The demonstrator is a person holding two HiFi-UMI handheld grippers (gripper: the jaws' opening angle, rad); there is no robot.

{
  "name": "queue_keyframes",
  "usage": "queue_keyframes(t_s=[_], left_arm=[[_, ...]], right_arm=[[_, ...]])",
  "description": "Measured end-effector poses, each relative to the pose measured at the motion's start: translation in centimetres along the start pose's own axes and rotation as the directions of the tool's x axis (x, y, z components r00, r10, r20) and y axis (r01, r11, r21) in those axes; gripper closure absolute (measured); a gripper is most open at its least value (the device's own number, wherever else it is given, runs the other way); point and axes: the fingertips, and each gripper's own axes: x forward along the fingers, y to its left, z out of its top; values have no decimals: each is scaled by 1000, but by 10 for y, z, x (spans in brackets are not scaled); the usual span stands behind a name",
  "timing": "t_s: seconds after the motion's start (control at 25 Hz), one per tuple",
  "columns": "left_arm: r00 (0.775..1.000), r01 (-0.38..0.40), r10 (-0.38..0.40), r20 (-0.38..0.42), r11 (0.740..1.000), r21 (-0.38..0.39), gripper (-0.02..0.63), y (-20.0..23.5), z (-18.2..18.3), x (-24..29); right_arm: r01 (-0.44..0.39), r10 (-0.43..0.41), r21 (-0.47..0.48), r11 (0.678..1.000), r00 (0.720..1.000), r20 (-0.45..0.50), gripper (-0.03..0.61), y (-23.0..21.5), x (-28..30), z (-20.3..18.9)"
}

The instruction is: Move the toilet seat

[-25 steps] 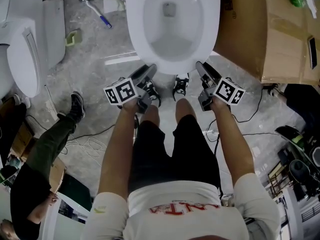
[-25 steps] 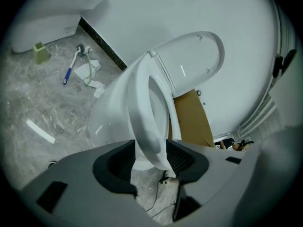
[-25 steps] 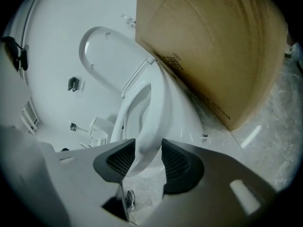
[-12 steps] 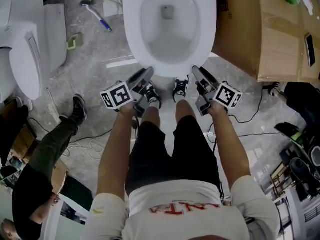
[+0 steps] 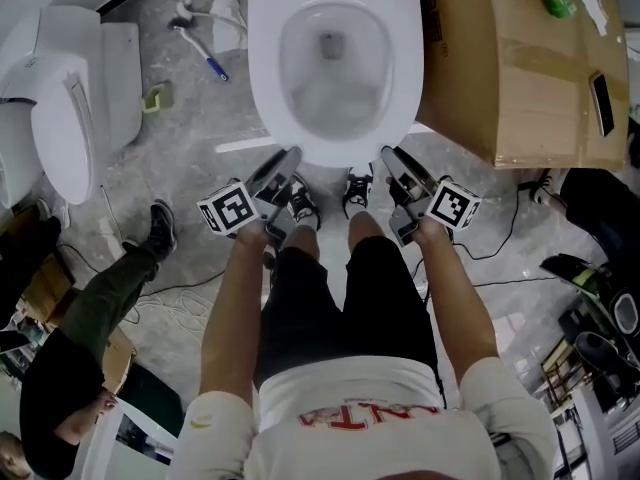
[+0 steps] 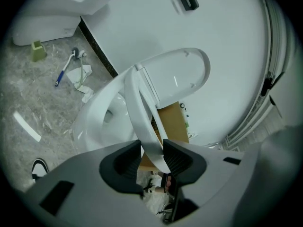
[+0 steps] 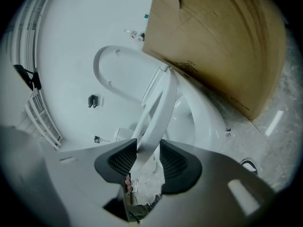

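Observation:
A white toilet stands at the top centre, its seat (image 5: 264, 88) ringing the bowl (image 5: 330, 103). My left gripper (image 5: 288, 158) grips the seat's front left rim and my right gripper (image 5: 389, 156) the front right rim. In the left gripper view the seat (image 6: 141, 110) runs between the pads of the left gripper (image 6: 152, 151), tilted up off the bowl (image 6: 102, 117), with the lid (image 6: 182, 77) upright behind. The right gripper (image 7: 148, 151) likewise clamps the seat (image 7: 158, 110). Both pairs of jaws have just been closing on the seat.
A large cardboard box (image 5: 520, 58) stands against the toilet's right side. A second toilet (image 5: 60, 118) is at the far left, with a brush (image 5: 197, 36) on the floor. Another person's leg and shoe (image 5: 160, 226) are at left. Cables lie near my feet (image 5: 300, 203).
Both grippers have risen together at the seat's front rim and now sit slightly higher in the head view. The toilet looks a little smaller and further off.

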Motion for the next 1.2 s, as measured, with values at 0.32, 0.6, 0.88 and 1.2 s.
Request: queue_keyframes(t_s=[0.32,0.6,0.88,1.2], left_arm=[[997,24,-23,73,1000,-8,463,-43,19,-8],[991,17,-7,134,997,-73,463,-77,39,-5],[986,16,-2,165,997,-82,463,-110,63,-10],[988,10,2,156,997,-79,463,-128,77,-9]], right_arm=[[-29,28,35,999,999,32,428,40,-7,22],[6,-6,44,999,1000,7,426,59,-15,44],[-8,8,14,1000,999,-45,425,92,-15,65],[18,-18,10,1000,999,-40,426,110,-13,80]])
